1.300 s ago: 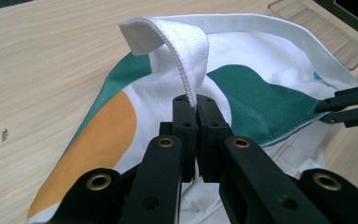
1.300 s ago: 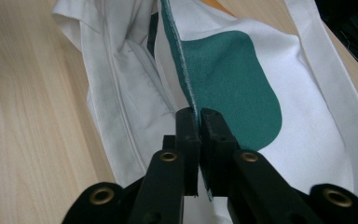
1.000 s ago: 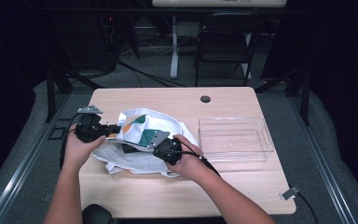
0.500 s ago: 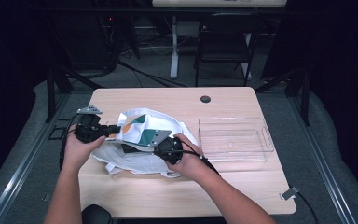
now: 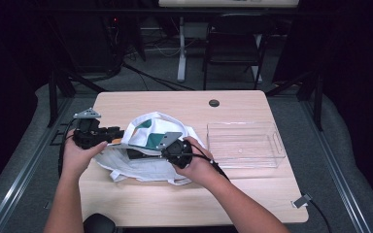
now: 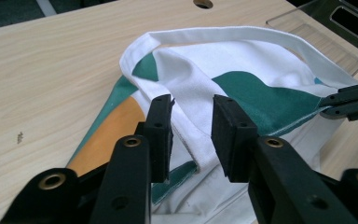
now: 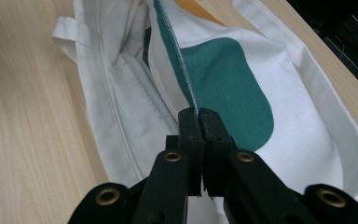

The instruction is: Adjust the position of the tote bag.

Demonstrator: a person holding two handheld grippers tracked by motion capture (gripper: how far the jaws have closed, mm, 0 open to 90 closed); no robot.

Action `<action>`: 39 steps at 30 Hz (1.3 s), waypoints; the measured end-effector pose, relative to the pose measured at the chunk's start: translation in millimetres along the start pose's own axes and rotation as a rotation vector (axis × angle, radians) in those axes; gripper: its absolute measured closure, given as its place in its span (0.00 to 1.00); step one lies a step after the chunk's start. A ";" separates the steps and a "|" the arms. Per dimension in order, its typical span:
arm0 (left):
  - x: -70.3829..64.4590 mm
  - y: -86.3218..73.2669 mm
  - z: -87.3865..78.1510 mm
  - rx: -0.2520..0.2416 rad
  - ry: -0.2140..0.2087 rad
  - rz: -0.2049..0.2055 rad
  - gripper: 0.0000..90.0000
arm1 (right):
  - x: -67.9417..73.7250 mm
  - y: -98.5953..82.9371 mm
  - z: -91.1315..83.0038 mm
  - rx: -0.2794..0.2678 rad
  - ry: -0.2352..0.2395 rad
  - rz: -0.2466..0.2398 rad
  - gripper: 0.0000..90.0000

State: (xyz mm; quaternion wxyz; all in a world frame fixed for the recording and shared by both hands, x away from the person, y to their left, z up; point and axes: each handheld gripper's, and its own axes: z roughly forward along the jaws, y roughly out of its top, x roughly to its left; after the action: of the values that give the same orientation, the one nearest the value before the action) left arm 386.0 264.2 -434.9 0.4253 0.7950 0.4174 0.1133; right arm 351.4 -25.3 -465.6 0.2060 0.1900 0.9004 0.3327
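1. Right gripper view: right gripper (image 7: 199, 114) has its fingers clamped on the tote bag (image 7: 223, 79) edge.
2. Left gripper (image 6: 193, 133) fingers stand apart around the bag's white rim.
3. Bag lies on the table (image 5: 184, 102), left of the clear bin (image 5: 245, 145).

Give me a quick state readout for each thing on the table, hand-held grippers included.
White cloth tote bag with green and orange patches: lying on the table, one edge lifted.
Left hand-held gripper: open, jaws either side of a white fold of the bag.
Right hand-held gripper: shut on the bag's green-patched edge.
Clear plastic rectangular bin: upright, empty, beside the bag.
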 end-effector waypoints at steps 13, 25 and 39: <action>9.4 -10.4 -23.8 -0.059 0.071 0.009 0.66 | -11.7 13.3 -7.0 -0.021 -0.012 0.025 0.99; 15.7 -23.6 -24.1 -0.039 0.089 -0.007 0.63 | -24.7 25.3 -9.1 -0.041 -0.042 0.056 0.99; 15.4 -27.9 0.9 0.036 0.143 0.050 0.60 | -37.6 36.0 -7.6 -0.049 -0.059 0.062 0.99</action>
State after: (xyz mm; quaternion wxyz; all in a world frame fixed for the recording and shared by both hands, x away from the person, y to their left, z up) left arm 380.3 283.4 -459.6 0.3770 0.8026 0.4286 0.1731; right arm 386.7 -21.9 -426.8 0.2265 0.2226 0.8792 0.3552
